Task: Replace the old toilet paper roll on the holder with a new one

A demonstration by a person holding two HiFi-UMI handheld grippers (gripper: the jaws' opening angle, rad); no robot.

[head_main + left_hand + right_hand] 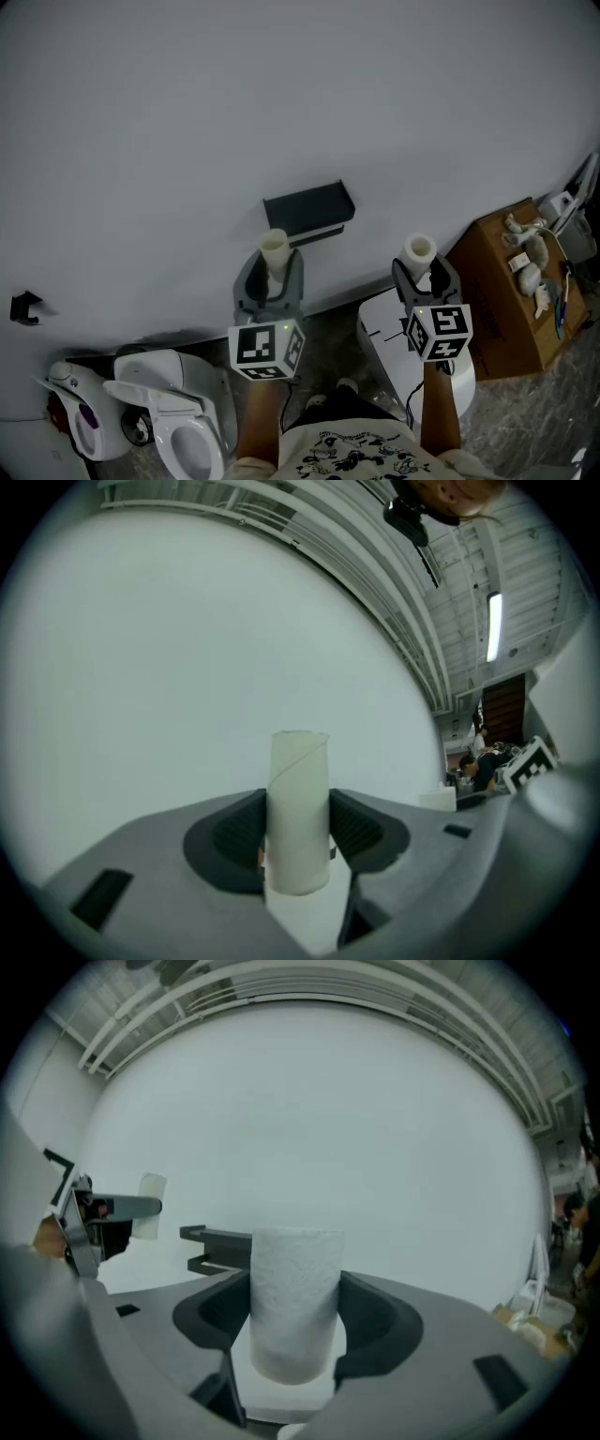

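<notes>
A black wall-mounted holder (310, 212) hangs on the white wall with nothing on it; it also shows in the right gripper view as the holder (217, 1248). Just left of and below it, my left gripper (272, 274) is shut on a bare cardboard tube (274, 251), which stands upright between the jaws as the tube (298, 810). To the holder's right, my right gripper (424, 270) is shut on a small white toilet paper roll (419, 250), seen upright as the roll (293, 1303). The left gripper (120, 1209) with its tube appears at the far left of the right gripper view.
A white toilet (178, 412) and a small white appliance (80, 412) stand at the lower left. A white cabinet (394, 352) sits under my right arm. A cardboard box (511, 291) with cloths and tools stands at the right. A small black wall fitting (25, 307) is far left.
</notes>
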